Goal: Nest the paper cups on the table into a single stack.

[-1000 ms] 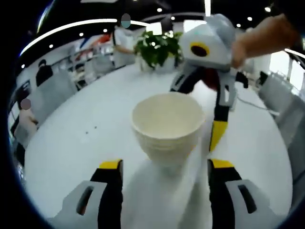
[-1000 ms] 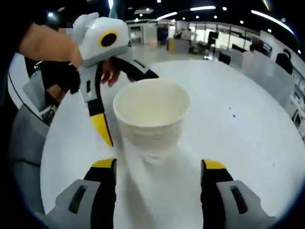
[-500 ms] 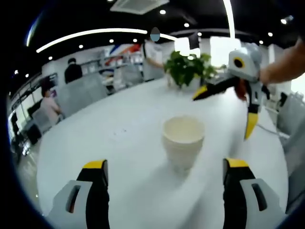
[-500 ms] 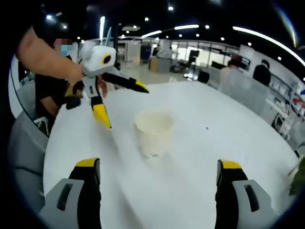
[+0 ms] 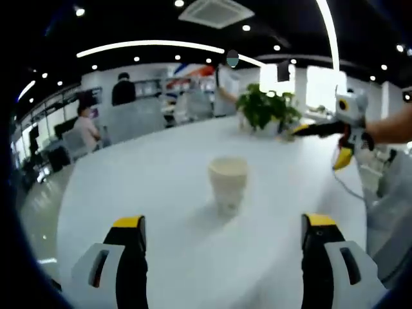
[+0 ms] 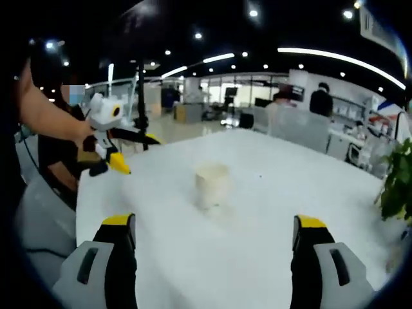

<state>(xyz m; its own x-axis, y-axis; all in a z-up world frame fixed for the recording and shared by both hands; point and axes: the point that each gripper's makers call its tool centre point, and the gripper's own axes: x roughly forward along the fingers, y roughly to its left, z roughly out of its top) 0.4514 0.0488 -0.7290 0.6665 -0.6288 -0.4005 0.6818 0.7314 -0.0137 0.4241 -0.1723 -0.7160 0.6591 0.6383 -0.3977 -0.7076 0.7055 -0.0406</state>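
In the left gripper view, the left gripper (image 5: 222, 232) has its two yellow-tipped fingers (image 5: 129, 224) spread wide apart, with nothing between them. Ahead of them, well apart from the tips, the stack of paper cups (image 5: 228, 185) stands upright near the middle of the round white surface (image 5: 148, 187). The picture is soft, so the stack reads as one cream cup with what may be a rim line lower down; how many cups it holds cannot be told. Beyond it, at the far edge of the surface, sits a potted plant (image 5: 265, 111). To the right of that view the right gripper (image 5: 322, 138) is held above the surface edge by a hand (image 5: 386, 129), its fingers splayed open and empty, well away from the cups.

In the right gripper view, the right gripper (image 6: 212, 230) likewise shows its fingers (image 6: 310, 225) wide apart and holding nothing. The stack of paper cups (image 6: 212, 185) stands alone on the surface (image 6: 283, 193) some way ahead. At the left, the left gripper (image 6: 122, 151) hangs over the surface's rim, held by an arm (image 6: 45, 112), its fingers parted. Leaves of the plant (image 6: 396, 180) reach in at the right edge. Desks, ceiling lights and several people show in the office behind.
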